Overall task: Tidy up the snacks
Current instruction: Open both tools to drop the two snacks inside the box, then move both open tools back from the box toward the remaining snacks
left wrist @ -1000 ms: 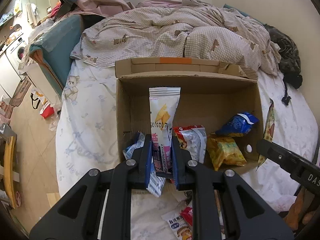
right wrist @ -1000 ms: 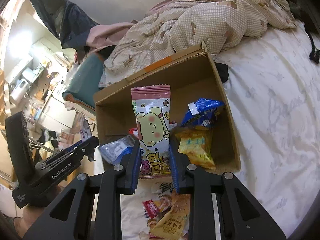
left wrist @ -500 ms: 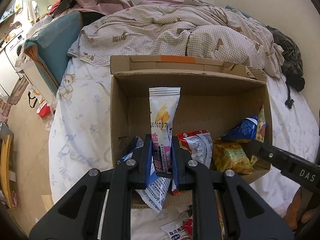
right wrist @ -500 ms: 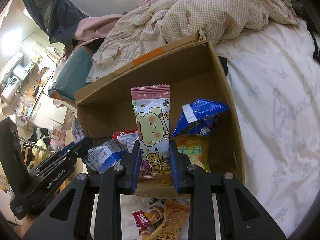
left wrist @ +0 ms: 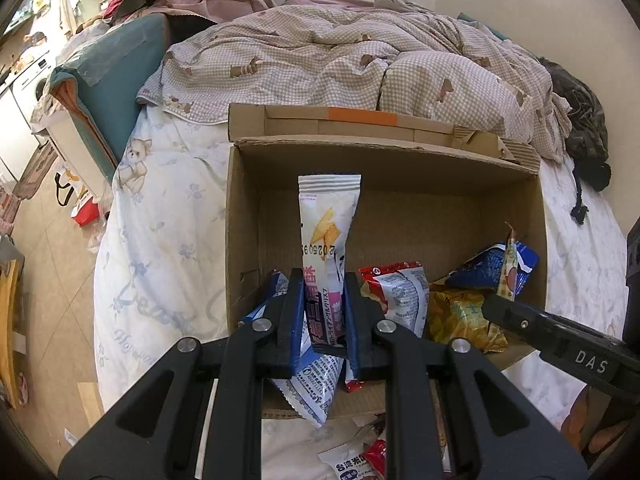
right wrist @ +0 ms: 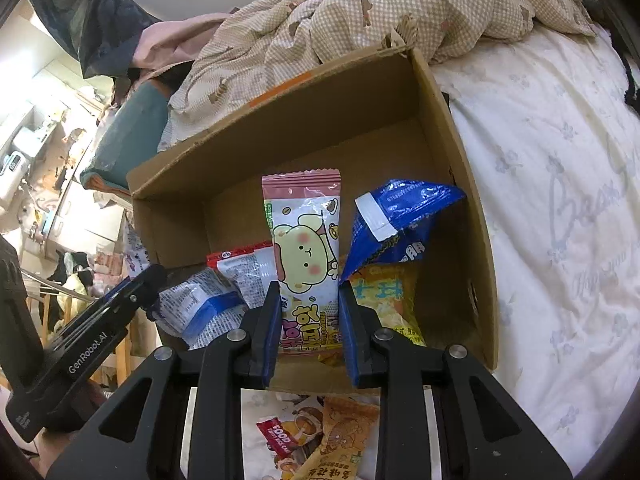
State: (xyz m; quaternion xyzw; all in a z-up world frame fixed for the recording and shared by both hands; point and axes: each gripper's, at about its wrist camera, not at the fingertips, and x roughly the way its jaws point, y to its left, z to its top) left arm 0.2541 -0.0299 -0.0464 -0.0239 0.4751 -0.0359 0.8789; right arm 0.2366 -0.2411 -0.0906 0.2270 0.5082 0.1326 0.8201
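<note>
Pinching a white snack packet (left wrist: 326,236) upright in my left tool (left wrist: 323,312) above the cardboard box (left wrist: 240,216) on the bed (left wrist: 160,240); my right tool (right wrist: 308,320) clamps a pink bear packet (right wrist: 304,248) over the same box (blue, red and yellow packets already lie inside).

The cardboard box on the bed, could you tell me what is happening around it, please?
A person is sorting snacks into the cardboard box. The left hand-held gripper is shut on a white snack packet, and the right hand-held gripper is shut on a pink bear packet, both held over the box. Several packets already lie inside; a few remain on the bed.
</note>
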